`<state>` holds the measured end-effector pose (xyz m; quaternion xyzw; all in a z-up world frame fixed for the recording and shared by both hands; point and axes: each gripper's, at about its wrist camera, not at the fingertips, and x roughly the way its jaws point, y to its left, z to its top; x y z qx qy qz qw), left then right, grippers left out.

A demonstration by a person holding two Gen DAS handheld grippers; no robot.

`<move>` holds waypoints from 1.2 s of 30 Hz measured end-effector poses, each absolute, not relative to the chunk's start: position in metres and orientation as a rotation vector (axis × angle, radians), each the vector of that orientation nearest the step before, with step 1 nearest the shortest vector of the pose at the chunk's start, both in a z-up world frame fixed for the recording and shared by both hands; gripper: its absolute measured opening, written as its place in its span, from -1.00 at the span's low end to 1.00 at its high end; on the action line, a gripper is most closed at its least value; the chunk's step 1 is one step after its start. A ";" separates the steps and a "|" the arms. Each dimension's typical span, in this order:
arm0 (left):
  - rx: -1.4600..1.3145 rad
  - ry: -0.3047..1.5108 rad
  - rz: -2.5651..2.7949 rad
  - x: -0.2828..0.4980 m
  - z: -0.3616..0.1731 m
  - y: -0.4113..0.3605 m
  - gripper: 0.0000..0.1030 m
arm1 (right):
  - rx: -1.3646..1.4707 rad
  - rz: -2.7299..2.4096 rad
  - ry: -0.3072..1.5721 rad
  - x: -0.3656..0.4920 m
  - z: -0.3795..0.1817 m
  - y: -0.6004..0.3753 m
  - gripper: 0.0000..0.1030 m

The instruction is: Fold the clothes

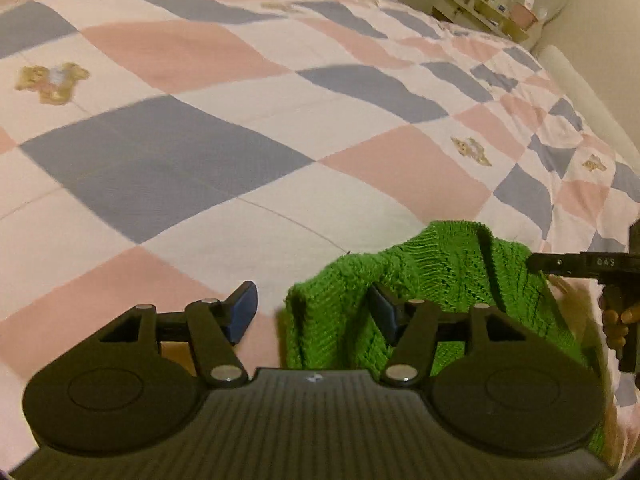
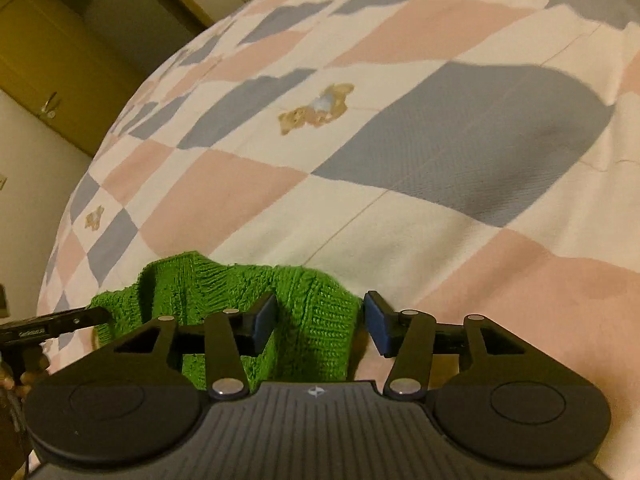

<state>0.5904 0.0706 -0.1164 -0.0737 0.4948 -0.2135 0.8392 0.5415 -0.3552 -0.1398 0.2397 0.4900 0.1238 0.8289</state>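
A bright green knitted garment point(image 1: 440, 272) lies bunched on the checked quilt point(image 1: 200, 184). In the left wrist view my left gripper point(image 1: 312, 312) stands open; a fold of the knit fills the right half of the gap and drapes against the right finger point(image 1: 382, 310). The other gripper's black finger reaches the knit from the right edge, with a hand point(image 1: 616, 324) below it. In the right wrist view my right gripper point(image 2: 320, 322) is open too, with the green garment point(image 2: 224, 292) lying between its blue pads, unpinched. The quilt point(image 2: 400, 220) stretches ahead.
The bed's pink, blue and white patchwork with teddy-bear prints fills both views. A small shelf unit point(image 1: 496, 4) stands beyond the bed's far right corner. A wooden door or cupboard point(image 2: 60, 52) sits past the bed's left edge.
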 end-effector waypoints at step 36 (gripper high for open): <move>0.150 1.112 -0.477 0.223 -0.070 0.074 -0.74 | 0.118 0.334 1.087 0.190 -0.066 -0.302 -0.53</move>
